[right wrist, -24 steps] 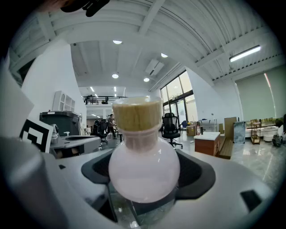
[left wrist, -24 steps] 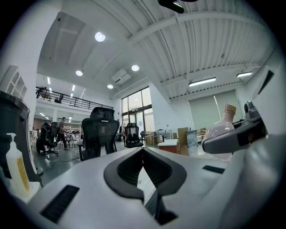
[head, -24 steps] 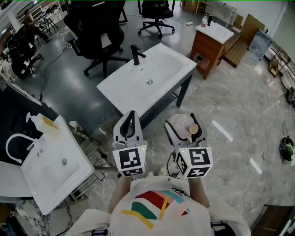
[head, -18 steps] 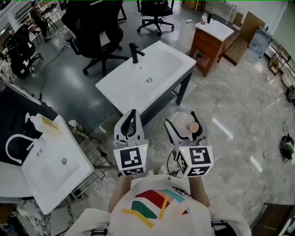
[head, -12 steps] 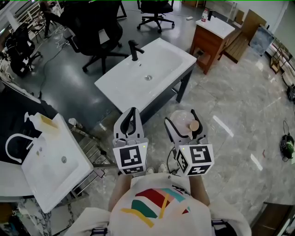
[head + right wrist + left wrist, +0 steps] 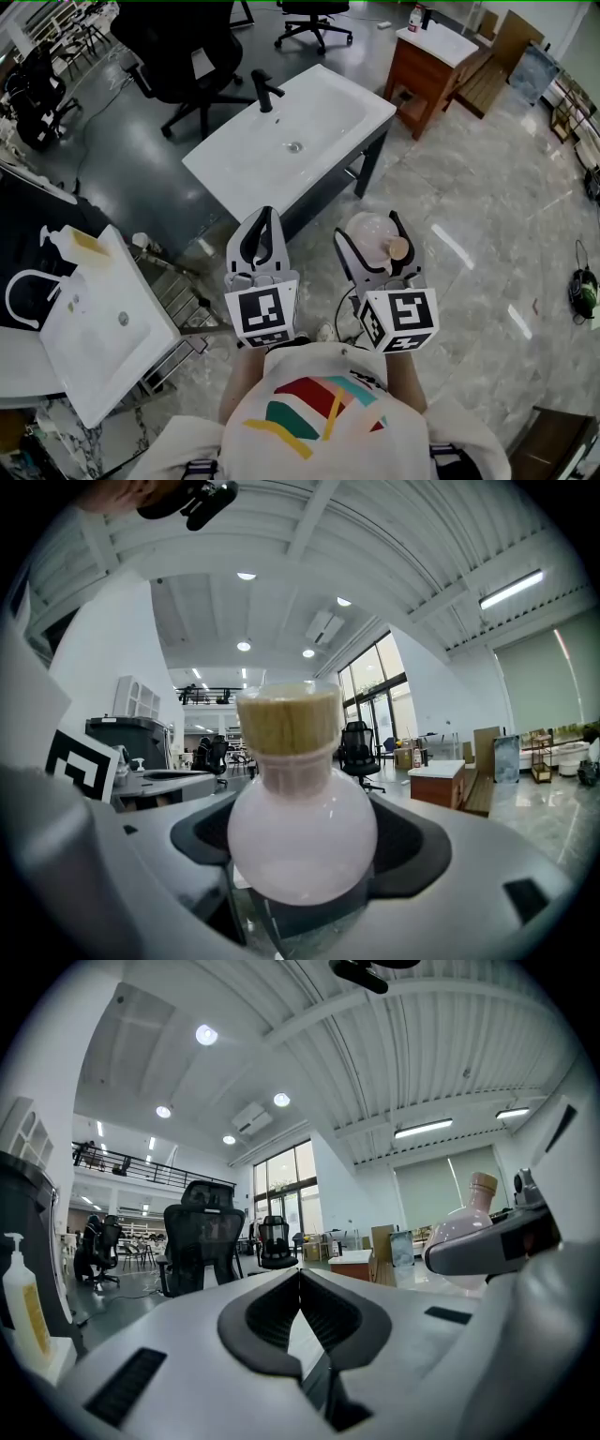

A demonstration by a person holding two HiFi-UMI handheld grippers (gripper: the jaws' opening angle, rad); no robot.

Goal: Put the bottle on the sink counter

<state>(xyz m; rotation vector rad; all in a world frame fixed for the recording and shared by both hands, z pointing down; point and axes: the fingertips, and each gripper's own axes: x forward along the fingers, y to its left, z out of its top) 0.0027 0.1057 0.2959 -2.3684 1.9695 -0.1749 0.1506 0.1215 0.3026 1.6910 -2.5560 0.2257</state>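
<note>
My right gripper point(image 6: 373, 236) is shut on a round pale pink bottle point(image 6: 371, 235) with a tan cork stopper point(image 6: 398, 248). In the right gripper view the bottle point(image 6: 302, 832) fills the space between the jaws, cork point(image 6: 287, 719) upward. My left gripper point(image 6: 261, 232) is shut with nothing in it; in the left gripper view its dark pads point(image 6: 272, 1312) meet. The bottle point(image 6: 466, 1224) also shows at the right edge there. The white sink counter point(image 6: 253, 159) with a black tap point(image 6: 263, 91) stands on dark legs just ahead of both grippers.
A second white sink point(image 6: 84, 337) with a soap dispenser point(image 6: 70, 244) is at the left. A wooden vanity point(image 6: 427, 66) stands at the back right. Black office chairs point(image 6: 183, 52) are behind the sink counter. A glossy marble floor point(image 6: 487, 216) lies to the right.
The view has shifted forward: the sink counter sits slightly lower and nearer, and both grippers have risen a little in the frame. The bottle stays held in the right gripper.
</note>
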